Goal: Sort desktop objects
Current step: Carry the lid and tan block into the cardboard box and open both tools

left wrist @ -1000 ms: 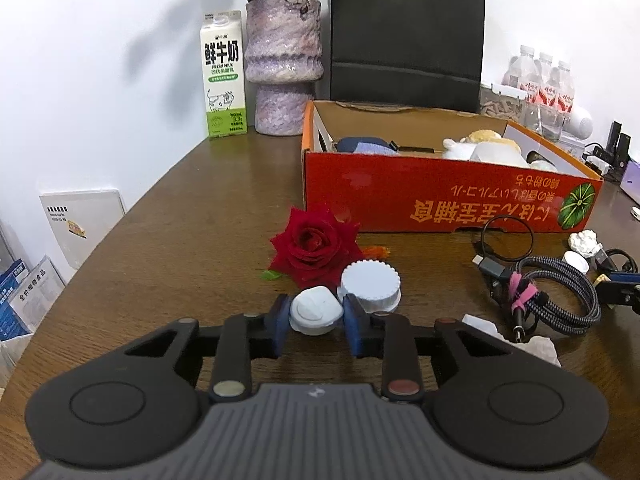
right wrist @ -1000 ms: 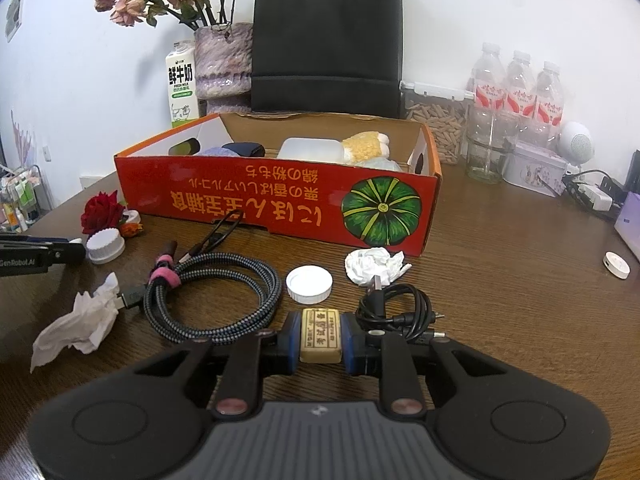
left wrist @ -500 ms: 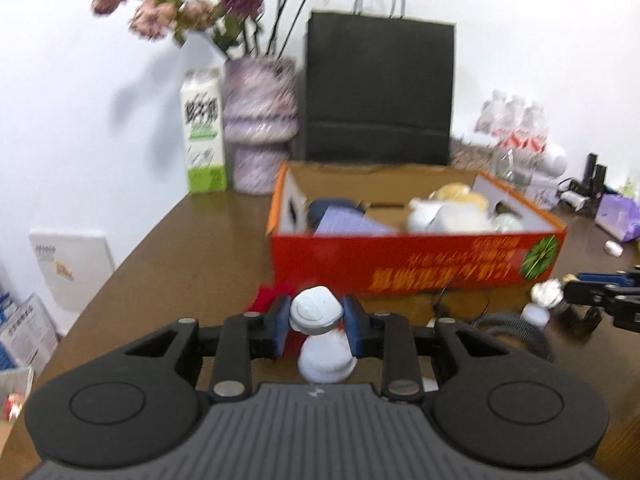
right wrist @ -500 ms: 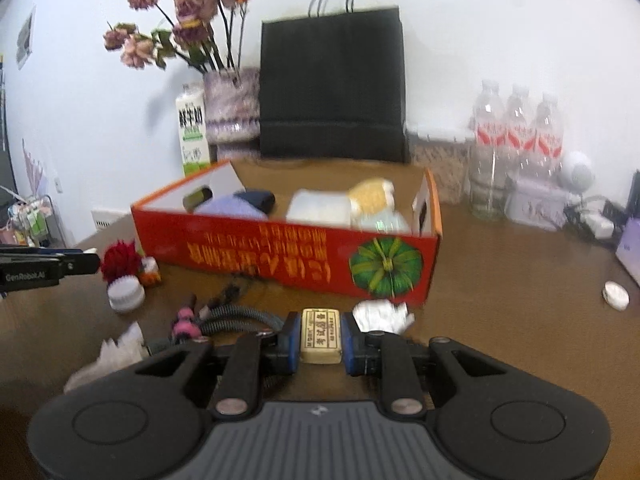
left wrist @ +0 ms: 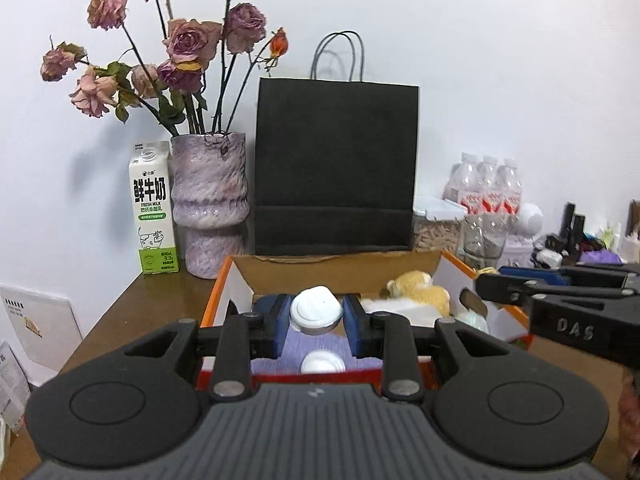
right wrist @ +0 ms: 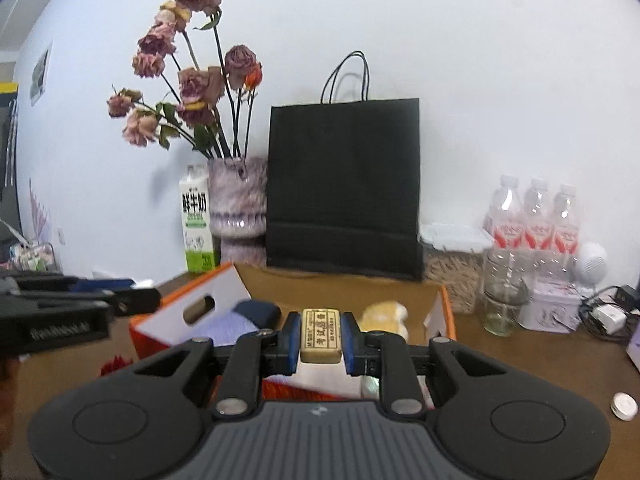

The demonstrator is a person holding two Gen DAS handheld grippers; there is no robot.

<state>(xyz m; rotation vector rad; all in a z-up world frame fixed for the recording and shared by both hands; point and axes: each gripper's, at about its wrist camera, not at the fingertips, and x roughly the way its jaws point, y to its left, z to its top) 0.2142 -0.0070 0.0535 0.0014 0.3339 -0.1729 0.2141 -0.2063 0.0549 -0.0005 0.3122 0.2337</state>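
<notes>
White cap-like piece [left wrist: 316, 311] clamped in left gripper [left wrist: 316, 322] fingers; right gripper [right wrist: 320, 338] fingers narrowly grasping beige eraser [right wrist: 321, 335], probably.

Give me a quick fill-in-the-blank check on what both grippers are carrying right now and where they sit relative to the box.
1. The left gripper is shut on a small ____ cap.
2. The right gripper clamps a beige ____.
3. Both grippers hover at the orange cardboard ____.
4. Behind it stands a ____ paper bag.

Missing words: white; eraser; box; black
</notes>
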